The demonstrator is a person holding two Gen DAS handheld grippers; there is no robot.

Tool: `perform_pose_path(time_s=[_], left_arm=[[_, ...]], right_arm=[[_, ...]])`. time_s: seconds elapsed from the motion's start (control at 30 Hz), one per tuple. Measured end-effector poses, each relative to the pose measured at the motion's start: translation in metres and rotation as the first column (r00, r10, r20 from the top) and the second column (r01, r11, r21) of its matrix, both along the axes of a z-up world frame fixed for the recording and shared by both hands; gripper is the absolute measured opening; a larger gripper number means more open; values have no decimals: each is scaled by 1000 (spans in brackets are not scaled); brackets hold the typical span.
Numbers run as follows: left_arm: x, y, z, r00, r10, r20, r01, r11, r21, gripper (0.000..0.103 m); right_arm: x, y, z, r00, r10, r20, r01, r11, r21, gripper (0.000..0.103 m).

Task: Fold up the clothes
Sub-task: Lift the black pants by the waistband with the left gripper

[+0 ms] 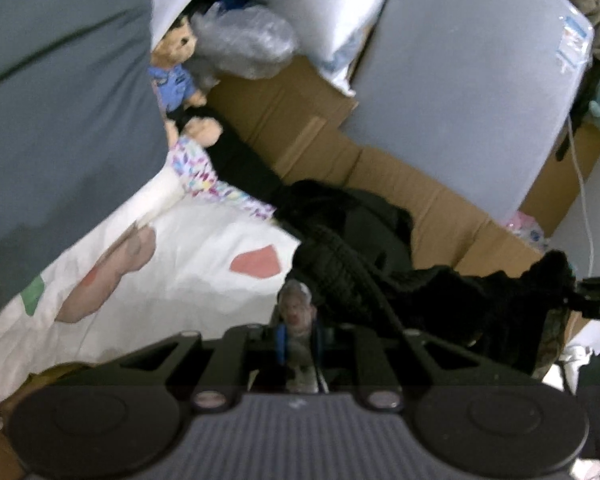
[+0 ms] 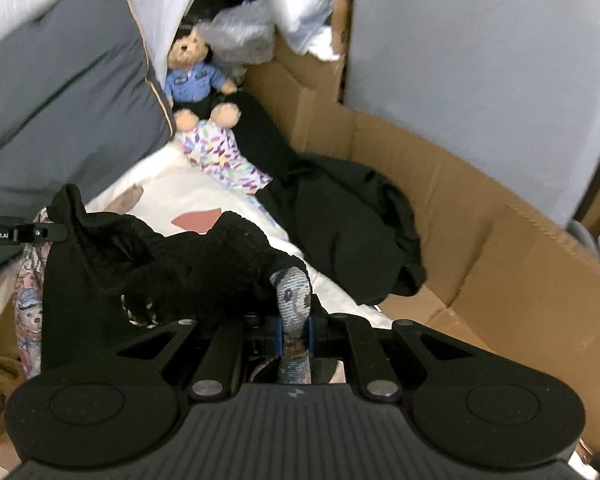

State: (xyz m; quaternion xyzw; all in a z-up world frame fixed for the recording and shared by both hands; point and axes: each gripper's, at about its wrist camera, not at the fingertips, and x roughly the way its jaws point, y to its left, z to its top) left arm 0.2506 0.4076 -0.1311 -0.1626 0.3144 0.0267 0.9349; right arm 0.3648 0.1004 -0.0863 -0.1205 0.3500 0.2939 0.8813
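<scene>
Black knit garment (image 2: 188,264), blurred, far corner behind right hand-held gripper (image 2: 294,336)

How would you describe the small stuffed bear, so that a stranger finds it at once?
Look at the big grey cushion standing at the back of the white bed sheet. At its lower right corner sits the tan plush teddy bear. It alone wears a blue uniform shirt and a dark cap.

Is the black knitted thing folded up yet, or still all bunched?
Bunched, not folded: the black knit garment hangs crumpled between the right claw and left claw.
</scene>
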Motion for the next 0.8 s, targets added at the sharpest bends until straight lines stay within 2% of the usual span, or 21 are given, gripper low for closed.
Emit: perform_pose_path(time_s=[0.23,0.37,0.6,0.8], left_arm=[[-5,-36,57,999,-34,-6,35,997,70,14],[-21,-62,105,998,-50,30,46,992,120,14],[-53,-85,161,993,-15,118,2,994,110,14],[-78,-116,192,987,-33,154,12,990,138,13]], right_arm=[[-27,-34,45,998,-28,50,26,999,30,12],[-42,-54,71,996,-46,81,41,997,66,12],[-82,-82,118,987,-63,150,48,994,101,12],[-124,-104,150,976,-72,205,47,991,125,11]])
